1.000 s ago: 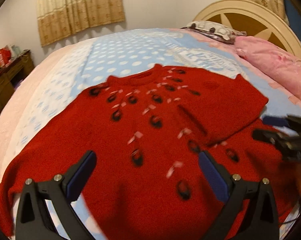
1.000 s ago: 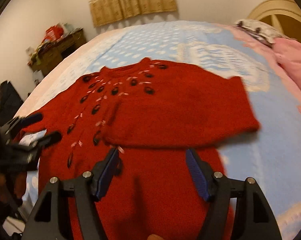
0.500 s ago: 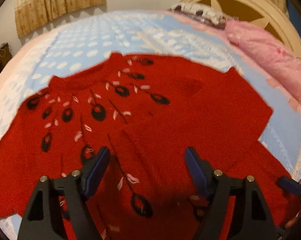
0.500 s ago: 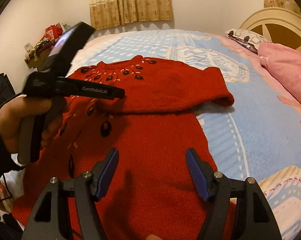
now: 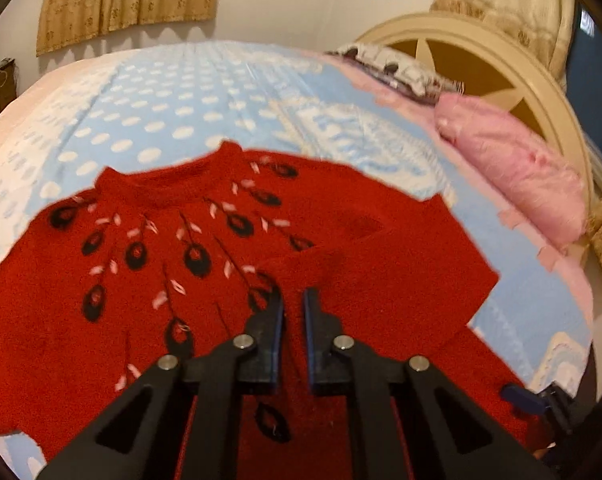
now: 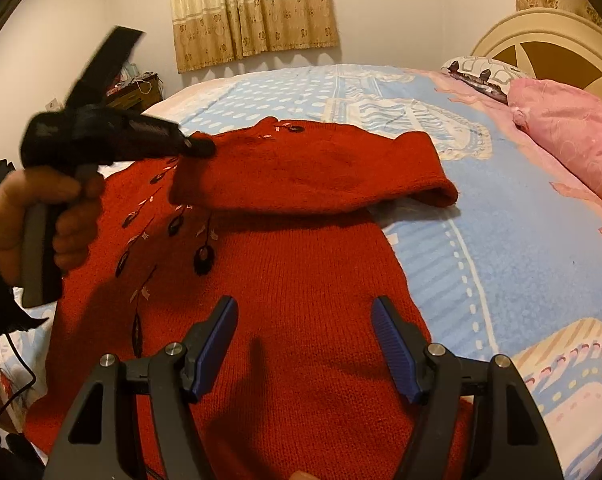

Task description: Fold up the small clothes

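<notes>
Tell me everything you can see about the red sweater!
The red knitted sweater lies flat on the blue dotted bedspread, front up, with black ovals and pale leaf shapes fanning from its neck. One sleeve is folded across its chest. The left gripper is nearly closed at that sleeve's cuff; whether it pinches it is unclear.

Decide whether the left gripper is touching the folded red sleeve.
Touching. Right wrist view shows the left gripper closed on the cuff of the folded sleeve.

Bed (image 6: 501, 240), blue dotted sheet: red sweater (image 6: 301, 300) spread flat, pink pillow (image 6: 573, 140) at headboard.
</notes>
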Tool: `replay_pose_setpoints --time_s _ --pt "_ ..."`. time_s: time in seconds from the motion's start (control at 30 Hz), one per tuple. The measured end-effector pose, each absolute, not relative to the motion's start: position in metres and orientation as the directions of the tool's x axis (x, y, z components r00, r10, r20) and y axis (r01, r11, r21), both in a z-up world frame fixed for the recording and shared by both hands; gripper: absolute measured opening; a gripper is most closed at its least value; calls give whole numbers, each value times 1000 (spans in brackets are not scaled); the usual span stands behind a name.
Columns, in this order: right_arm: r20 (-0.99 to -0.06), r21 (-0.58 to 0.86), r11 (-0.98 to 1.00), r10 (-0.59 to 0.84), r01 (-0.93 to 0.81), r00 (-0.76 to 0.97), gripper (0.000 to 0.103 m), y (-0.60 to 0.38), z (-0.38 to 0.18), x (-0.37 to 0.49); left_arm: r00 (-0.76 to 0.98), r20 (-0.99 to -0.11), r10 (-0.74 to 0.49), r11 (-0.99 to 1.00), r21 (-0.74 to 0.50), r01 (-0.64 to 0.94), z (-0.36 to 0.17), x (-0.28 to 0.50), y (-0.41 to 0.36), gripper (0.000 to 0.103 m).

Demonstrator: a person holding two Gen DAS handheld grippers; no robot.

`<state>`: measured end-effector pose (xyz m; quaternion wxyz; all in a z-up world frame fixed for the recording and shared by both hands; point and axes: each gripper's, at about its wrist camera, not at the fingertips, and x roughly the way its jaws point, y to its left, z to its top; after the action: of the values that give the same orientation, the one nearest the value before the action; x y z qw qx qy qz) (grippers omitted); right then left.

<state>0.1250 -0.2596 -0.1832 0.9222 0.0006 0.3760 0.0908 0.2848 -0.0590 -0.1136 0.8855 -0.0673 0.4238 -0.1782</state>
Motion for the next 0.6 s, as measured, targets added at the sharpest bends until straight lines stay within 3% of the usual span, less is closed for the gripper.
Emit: replay_pose_setpoints --time_s 0.3,0.6 --pt "-703 82 983 173 -163 690 70 -262 -186 126 666 -670 -328 943 -278 185 -87 286 -3 8" --pt "-715 78 984 168 -162 678 70 -261 -189 128 700 -667 -255 956 -280 81 -93 269 55 8"
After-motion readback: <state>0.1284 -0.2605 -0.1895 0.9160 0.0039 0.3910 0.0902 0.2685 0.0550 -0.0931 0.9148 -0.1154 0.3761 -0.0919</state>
